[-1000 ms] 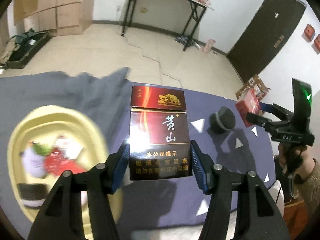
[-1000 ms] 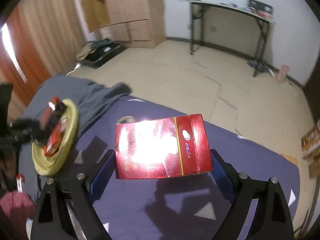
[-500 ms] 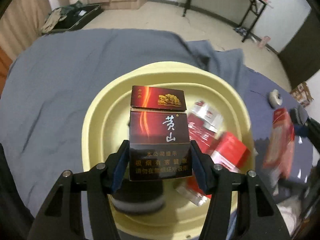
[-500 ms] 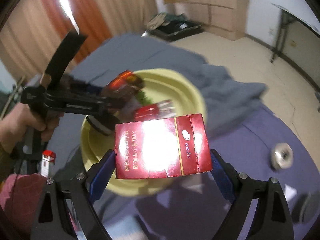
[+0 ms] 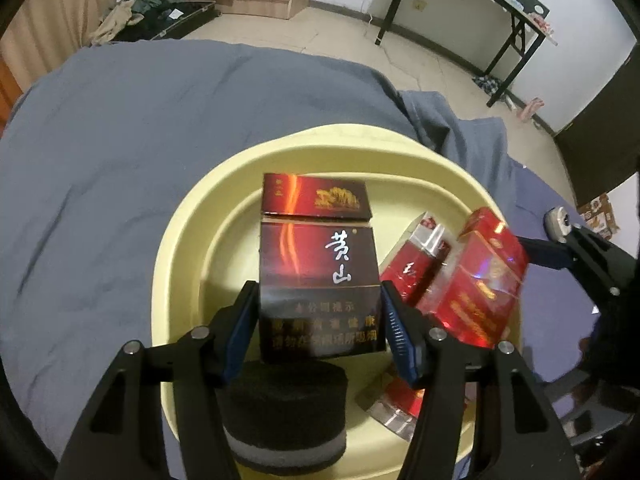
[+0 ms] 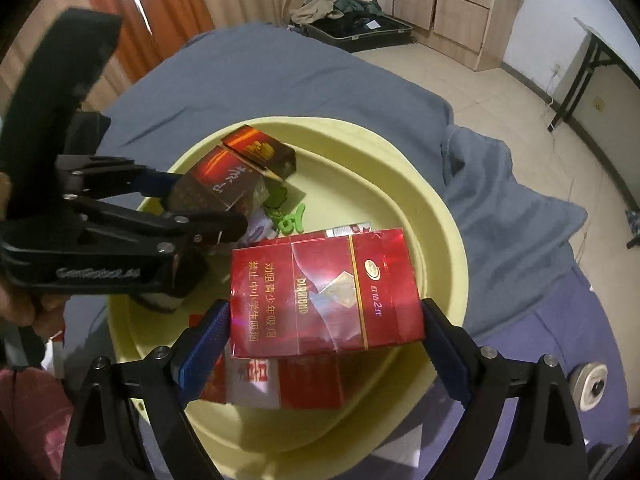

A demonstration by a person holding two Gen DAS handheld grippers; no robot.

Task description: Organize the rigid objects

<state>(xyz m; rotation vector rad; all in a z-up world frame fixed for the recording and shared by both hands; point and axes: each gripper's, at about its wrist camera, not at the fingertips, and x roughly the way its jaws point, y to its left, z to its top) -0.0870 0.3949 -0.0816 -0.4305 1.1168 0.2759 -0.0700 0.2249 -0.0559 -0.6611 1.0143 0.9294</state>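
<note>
My left gripper (image 5: 318, 284) hangs over the yellow basin (image 5: 188, 220) with a dark red cigarette pack (image 5: 320, 256) upright between its blue pads. Its jaws are opening, though the pads still sit against the pack's sides. My right gripper (image 6: 326, 302) has a bright red cigarette pack (image 6: 324, 292) crosswise between its pads, low over the basin (image 6: 404, 168). Those jaws are opening too, with the pads still touching the pack's ends. In the right wrist view the left gripper (image 6: 208, 200) reaches in from the left. The bright red pack (image 5: 480, 280) also shows at the right of the left wrist view.
Inside the basin lie a black round puck (image 5: 284, 412), more red packs (image 6: 280, 384) and a green piece (image 6: 288, 216). A silver round object (image 6: 592, 386) rests on the purple sheet to the right. A grey-blue cover (image 5: 100, 160) surrounds the basin. A person's hand (image 6: 20, 304) holds the left gripper.
Both grippers swung from above the purple sheet to above the basin and sank, each carrying its pack. In the last half second the right gripper moved in beside the left one.
</note>
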